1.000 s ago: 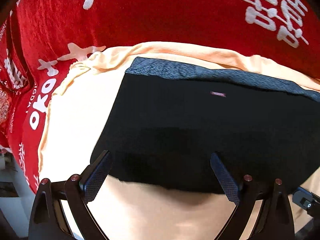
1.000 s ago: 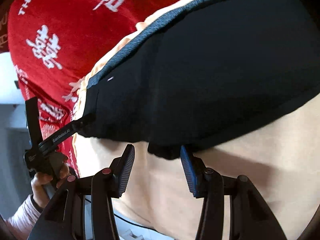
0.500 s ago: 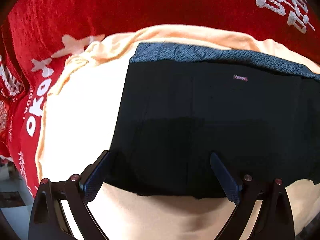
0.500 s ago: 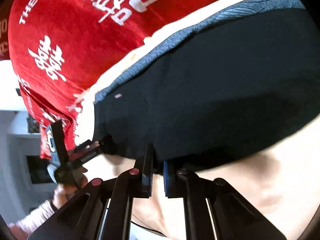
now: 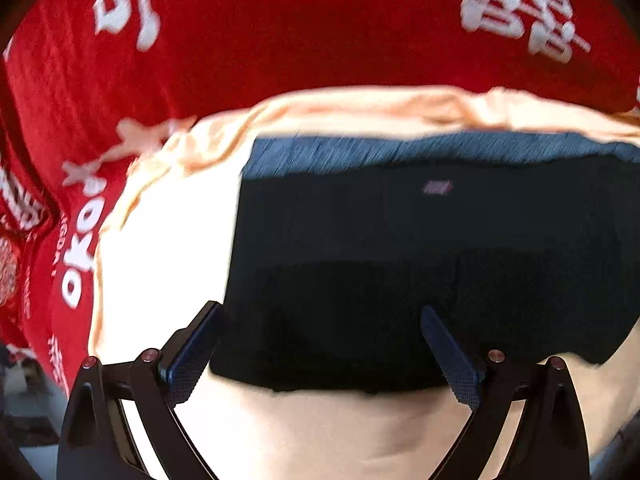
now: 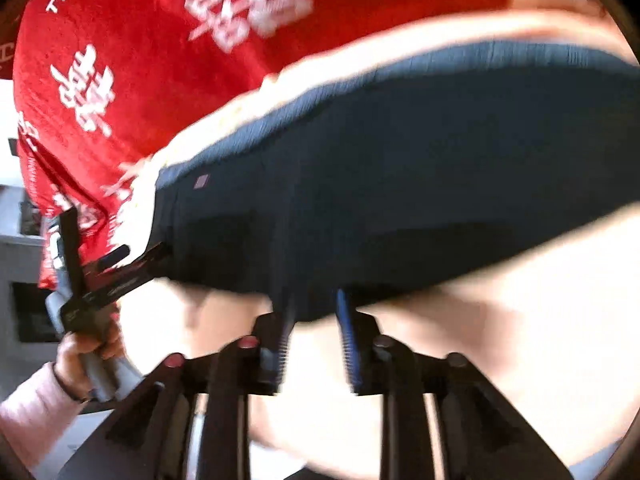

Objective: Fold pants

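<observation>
— Which colours are seen on the folded black fabric pants [image 5: 420, 264]?

— Black is shown over most of the cloth; a mottled blue-grey waistband [image 5: 400, 150] runs along the far edge, and a small pinkish label [image 5: 438, 187] is stitched just below it.

— What is laid beneath?

— A pale peach-orange cloth sheet [image 5: 168, 240], plain and unpatterned, is spread under the pants. Under that, a red plush blanket [image 5: 300, 40] printed with white characters and letters is seen.

— And the tools?

— Black frames with dark blue textured finger pads [image 5: 452, 356] are noted.

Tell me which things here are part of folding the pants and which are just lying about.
Job: pants, left gripper, right gripper.
Lying about: peach sheet, red blanket.
</observation>
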